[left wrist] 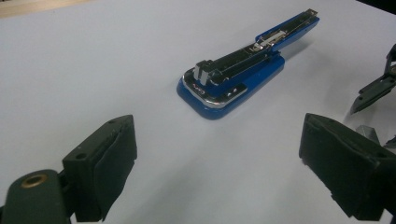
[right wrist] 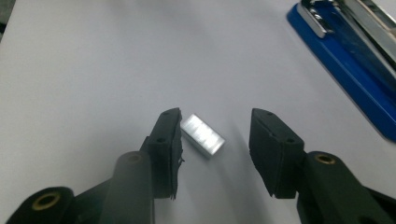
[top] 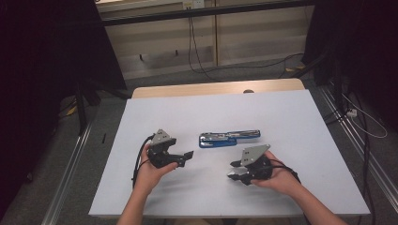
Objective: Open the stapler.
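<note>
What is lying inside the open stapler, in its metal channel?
The stapler lies opened out flat on the table. Its channel shows dark metal with a silver spring part. Whether staples sit inside cannot be seen.

Stapler [top: 229, 138] mid-table [top: 300, 154]; staple strip [right wrist: 202, 135] on table just before it, between right gripper [right wrist: 215, 140] jaws.

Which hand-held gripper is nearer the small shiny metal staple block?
Right. The right hand-held gripper straddles the small shiny metal staple block, open, one pad beside it. The left hand-held gripper sits farther off, across the white table.
</note>
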The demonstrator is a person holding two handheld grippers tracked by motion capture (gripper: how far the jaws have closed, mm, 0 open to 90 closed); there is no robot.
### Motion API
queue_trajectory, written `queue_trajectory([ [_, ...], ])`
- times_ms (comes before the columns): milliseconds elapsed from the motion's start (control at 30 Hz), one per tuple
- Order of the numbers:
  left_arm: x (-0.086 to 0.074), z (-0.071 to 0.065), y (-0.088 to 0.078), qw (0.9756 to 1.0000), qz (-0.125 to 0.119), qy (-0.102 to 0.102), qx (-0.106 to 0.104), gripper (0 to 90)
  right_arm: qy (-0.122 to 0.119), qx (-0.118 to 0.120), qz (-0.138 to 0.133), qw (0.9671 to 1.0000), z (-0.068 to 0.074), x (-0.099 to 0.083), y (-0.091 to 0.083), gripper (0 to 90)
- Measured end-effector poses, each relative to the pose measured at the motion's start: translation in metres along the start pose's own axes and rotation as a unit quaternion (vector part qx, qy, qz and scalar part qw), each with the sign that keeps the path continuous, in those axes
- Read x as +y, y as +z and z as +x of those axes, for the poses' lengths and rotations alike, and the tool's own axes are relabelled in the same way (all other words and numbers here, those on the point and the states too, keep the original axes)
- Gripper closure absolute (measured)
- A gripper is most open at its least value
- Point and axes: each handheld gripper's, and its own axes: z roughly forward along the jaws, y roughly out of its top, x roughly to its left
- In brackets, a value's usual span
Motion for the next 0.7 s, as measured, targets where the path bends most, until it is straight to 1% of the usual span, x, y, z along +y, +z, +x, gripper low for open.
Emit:
queue_trajectory([
  [33, -0.0001, 0.0003, 0.0000, 1.0000, 0.000, 0.000, 0.000, 11.5, -0.005, 0.003, 0.004, 1.0000, -0.0001, 0.0008, 0.0020, 54.9],
  [100, -0.0004, 0.0010, -0.0007, 1.0000, 0.000, -0.001, 0.003, 11.5, -0.004, 0.018, 0.003, 0.9998, -0.0004, 0.0021, 0.0030, 62.2],
  [133, -0.0005, 0.0017, -0.0012, 1.0000, 0.000, 0.002, 0.004, 11.5, -0.005, 0.021, 0.004, 0.9998, -0.0005, 0.0021, 0.0030, 64.6],
  [233, -0.0005, 0.0018, -0.0015, 1.0000, 0.000, 0.000, 0.004, 11.5, 0.006, 0.035, 0.004, 0.9994, -0.0006, 0.0016, 0.0028, 73.8],
  [333, -0.0002, 0.0013, -0.0016, 1.0000, 0.000, 0.001, 0.004, 11.5, 0.014, 0.037, 0.008, 0.9992, 0.0002, 0.0010, 0.0015, 78.5],
  [500, 0.0007, 0.0011, -0.0016, 1.0000, -0.001, 0.003, 0.003, 11.5, 0.021, 0.038, 0.007, 0.9990, 0.0000, 0.0001, 0.0010, 78.7],
  [600, 0.0006, 0.0014, -0.0020, 1.0000, 0.000, 0.004, 0.003, 11.5, 0.027, 0.041, 0.007, 0.9988, -0.0014, 0.0007, 0.0019, 75.9],
  [700, 0.0005, 0.0017, -0.0030, 1.0000, -0.001, 0.003, 0.004, 11.5, 0.029, 0.042, 0.012, 0.9986, -0.0020, 0.0031, 0.0034, 75.4],
])
